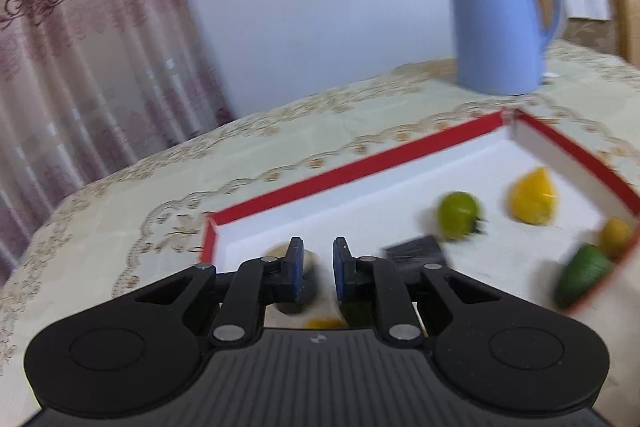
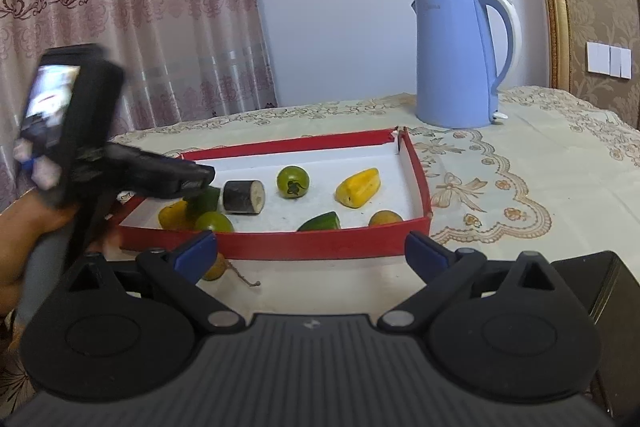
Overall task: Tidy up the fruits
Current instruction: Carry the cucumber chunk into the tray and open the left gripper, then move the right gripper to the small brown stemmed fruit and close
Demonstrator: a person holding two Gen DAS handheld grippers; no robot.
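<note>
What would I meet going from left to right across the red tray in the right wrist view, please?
Left gripper → dark cylinder piece → green tomato → yellow pepper piece, all inside the red tray.

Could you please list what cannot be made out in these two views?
- Left gripper grasp: left wrist view blurred; right wrist view, its own body hides the tips.
- Orange fruit outside the red tray: right gripper finger covers it.
- Dark box: cut off by the right edge.
</note>
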